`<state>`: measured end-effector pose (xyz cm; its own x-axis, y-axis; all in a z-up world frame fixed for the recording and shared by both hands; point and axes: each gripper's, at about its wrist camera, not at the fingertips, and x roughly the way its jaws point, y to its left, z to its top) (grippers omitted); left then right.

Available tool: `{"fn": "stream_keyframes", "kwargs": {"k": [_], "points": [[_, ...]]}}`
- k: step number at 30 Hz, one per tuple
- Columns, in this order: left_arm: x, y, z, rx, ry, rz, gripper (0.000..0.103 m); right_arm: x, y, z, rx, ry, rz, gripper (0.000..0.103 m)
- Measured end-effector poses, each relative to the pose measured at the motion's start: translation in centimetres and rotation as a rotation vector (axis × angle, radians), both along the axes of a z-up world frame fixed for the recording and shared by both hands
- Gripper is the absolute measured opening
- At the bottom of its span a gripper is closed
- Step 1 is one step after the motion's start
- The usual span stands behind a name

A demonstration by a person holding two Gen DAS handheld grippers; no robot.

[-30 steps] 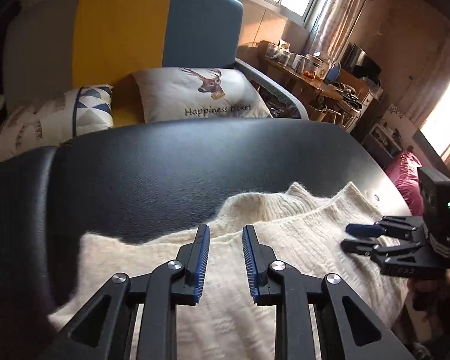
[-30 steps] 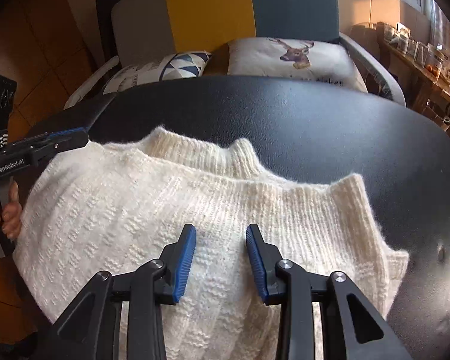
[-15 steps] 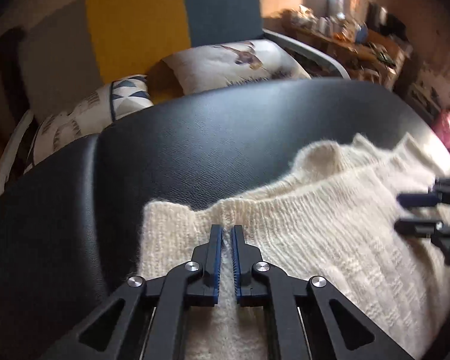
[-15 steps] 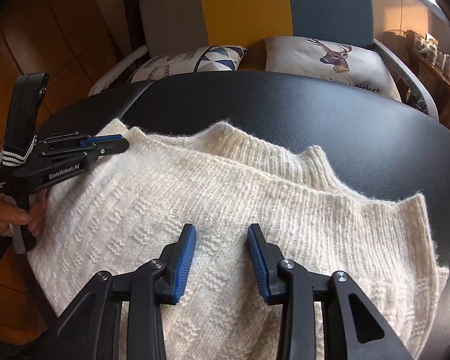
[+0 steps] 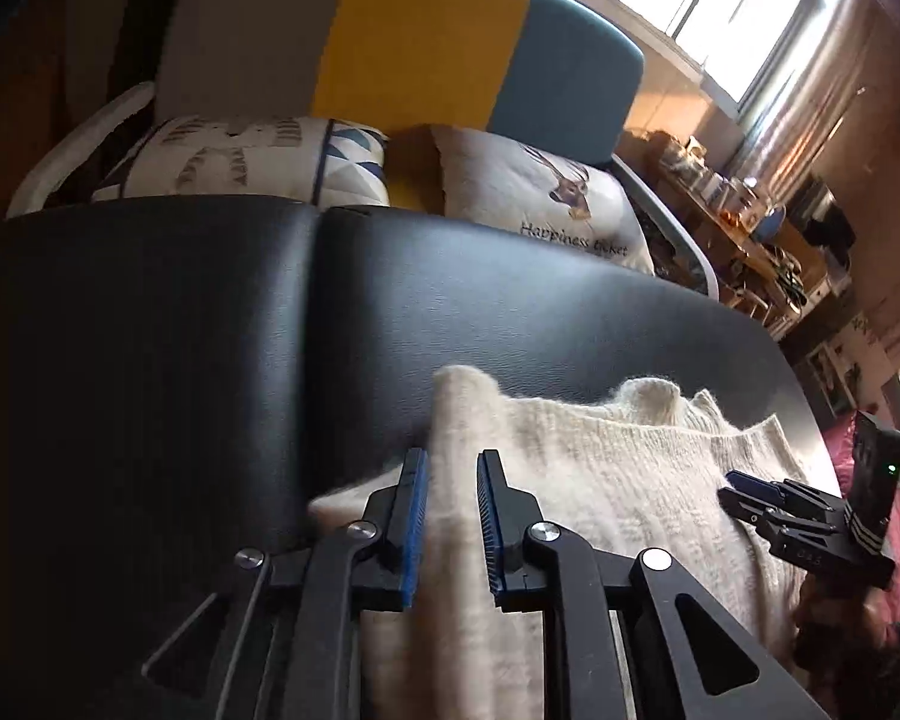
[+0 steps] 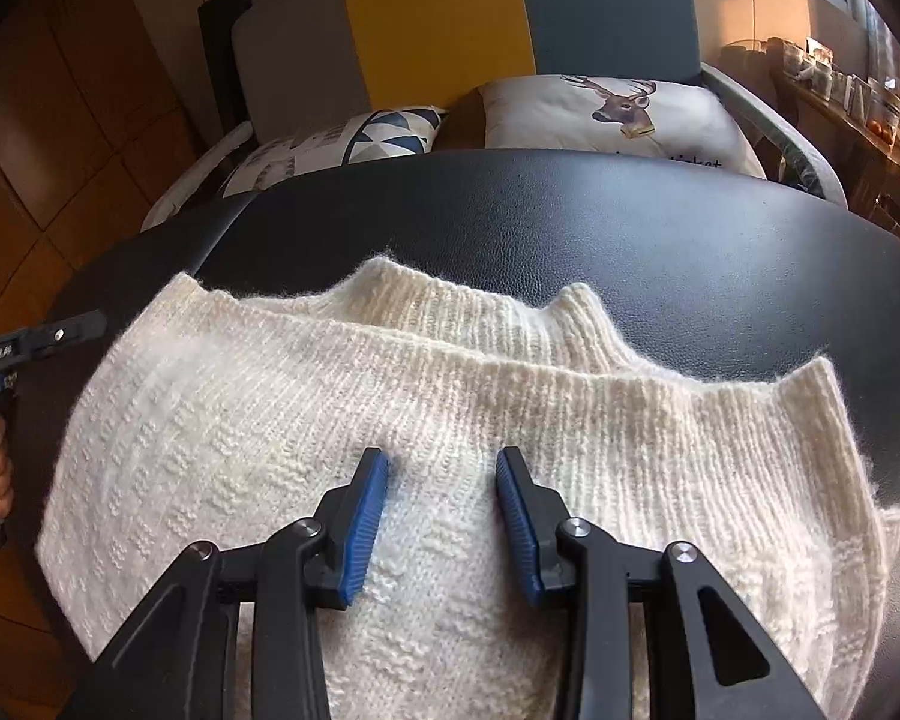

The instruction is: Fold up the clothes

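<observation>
Folding step: the left hand-held gripper (image 5: 448,501), jaws parted around a raised fold of the cream sweater (image 6: 426,420) without pinching it, should clench first; the right hand-held gripper (image 6: 441,516) hovers released mid-garment on the black padded bench (image 6: 630,228), near its front edge.

Tricolor sofa (image 6: 450,30), sunlit window (image 5: 690,0), cluttered shelf (image 5: 750,228)

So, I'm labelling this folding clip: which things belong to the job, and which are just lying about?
Job: sweater, left gripper, right gripper, black bench under it.
Lying about: deer cushion, triangle cushion, sofa, cluttered shelf.
</observation>
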<state>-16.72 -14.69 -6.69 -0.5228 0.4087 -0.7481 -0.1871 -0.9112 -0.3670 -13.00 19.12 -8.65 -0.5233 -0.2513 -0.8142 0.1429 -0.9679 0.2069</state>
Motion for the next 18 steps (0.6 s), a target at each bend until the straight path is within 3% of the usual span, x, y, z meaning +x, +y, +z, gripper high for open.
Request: {"fn": "stream_keyframes", "kwargs": {"k": [3, 9, 12, 16, 18], "points": [[3.5, -2.9, -0.5, 0.052, -0.042, -0.028, 0.019, 1.5, -0.2, 1.6, -0.035, 0.045, 0.006, 0.039], [9.7, -3.0, -2.4, 0.178, -0.105, -0.142, 0.025, 6.2, -0.2, 1.8, -0.105, 0.023, 0.011, 0.039], [11.1, -1.9, -3.9, 0.174, -0.146, -0.169, 0.025, 7.5, 0.3, 1.0, -0.118, 0.002, -0.007, 0.039], [12.4, -2.2, -4.8, 0.171, -0.153, -0.138, 0.01, 7.3, 1.6, -0.1, -0.169, -0.024, -0.027, 0.039], [12.7, -2.7, -4.5, 0.145, -0.155, -0.121, 0.009, 7.1, 2.3, 0.0, -0.216, -0.031, -0.027, 0.039]]}}
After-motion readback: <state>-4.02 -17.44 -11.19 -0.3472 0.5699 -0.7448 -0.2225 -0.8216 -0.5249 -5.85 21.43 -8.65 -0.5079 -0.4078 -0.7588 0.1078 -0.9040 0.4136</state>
